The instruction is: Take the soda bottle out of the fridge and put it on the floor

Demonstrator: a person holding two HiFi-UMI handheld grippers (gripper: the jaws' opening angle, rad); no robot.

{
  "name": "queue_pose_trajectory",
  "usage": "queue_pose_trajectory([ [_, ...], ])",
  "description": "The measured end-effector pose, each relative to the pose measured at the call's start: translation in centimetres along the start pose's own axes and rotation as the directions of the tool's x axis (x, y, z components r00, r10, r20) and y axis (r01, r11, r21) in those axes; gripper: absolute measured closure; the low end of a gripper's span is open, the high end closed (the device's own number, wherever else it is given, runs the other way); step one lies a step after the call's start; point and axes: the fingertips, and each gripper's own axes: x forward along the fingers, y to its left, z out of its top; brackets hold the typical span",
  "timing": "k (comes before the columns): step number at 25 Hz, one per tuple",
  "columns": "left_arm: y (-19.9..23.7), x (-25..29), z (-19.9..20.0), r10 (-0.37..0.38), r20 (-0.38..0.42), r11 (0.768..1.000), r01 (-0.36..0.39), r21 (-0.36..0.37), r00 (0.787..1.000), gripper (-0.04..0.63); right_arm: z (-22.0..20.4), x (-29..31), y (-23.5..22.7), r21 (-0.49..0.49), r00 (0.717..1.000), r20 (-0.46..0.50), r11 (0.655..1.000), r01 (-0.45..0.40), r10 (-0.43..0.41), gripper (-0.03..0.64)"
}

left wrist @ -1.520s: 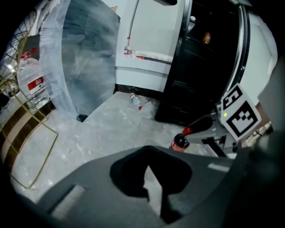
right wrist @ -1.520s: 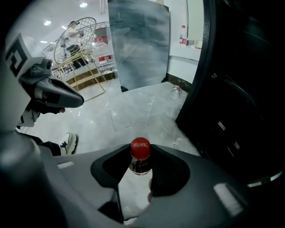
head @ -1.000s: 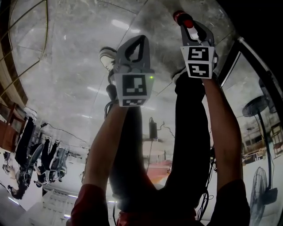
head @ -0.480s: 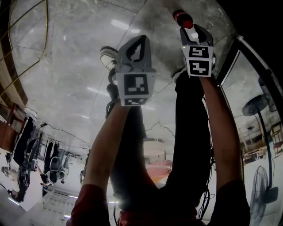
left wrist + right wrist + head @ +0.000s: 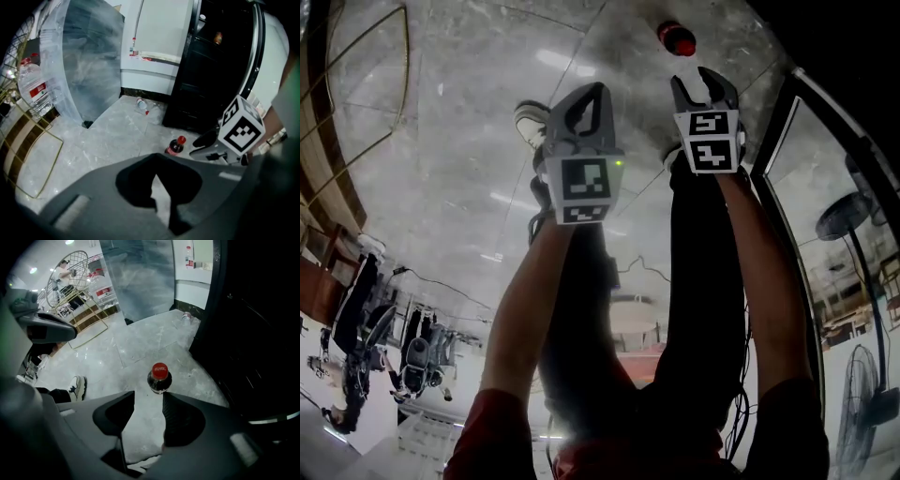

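Right gripper (image 5: 148,401) open: jaws have just been spreading, nothing between them.
Soda bottle (image 5: 159,378) stands upright on the grey floor (image 5: 140,343), red cap up. It sits just past the right jaw tips, clear of both, close beside the dark fridge (image 5: 248,348). Left gripper (image 5: 156,157) has its jaws together and empty, held over the floor beside the right one.

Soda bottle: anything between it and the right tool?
Nothing visible. The red-capped dark plastic soda bottle stands upright on the grey marble floor just beyond the right tool, with only bare floor between them. The tool's jaws have just been opening, with nothing between them.
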Motion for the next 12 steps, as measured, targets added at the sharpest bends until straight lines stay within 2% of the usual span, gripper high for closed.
queue_pose_trajectory([
  [3, -0.8, -1.4, 1.0, -0.006, -0.016, 1.000, 0.006, 0.016, 1.000, 0.595, -0.9, -2.6, 0.9, 0.018, 1.000, -0.017, 1.000, -0.024, 0.025, 0.436],
  [6, -1.7, -3.3, 2.6, -0.013, -0.021, 1.000, 0.013, 0.016, 1.000, 0.595, -1.5, -5.7, 1.4, 0.107, 0.998, -0.021, 0.993, -0.048, 0.051, 0.436],
  [12, -3.1, -7.5, 6.4, -0.037, -0.030, 0.999, 0.038, 0.031, 0.999, 0.595, 0.4, -11.9, 1.5, 0.161, 0.999, 0.036, 0.986, -0.037, 0.031, 0.436],
])
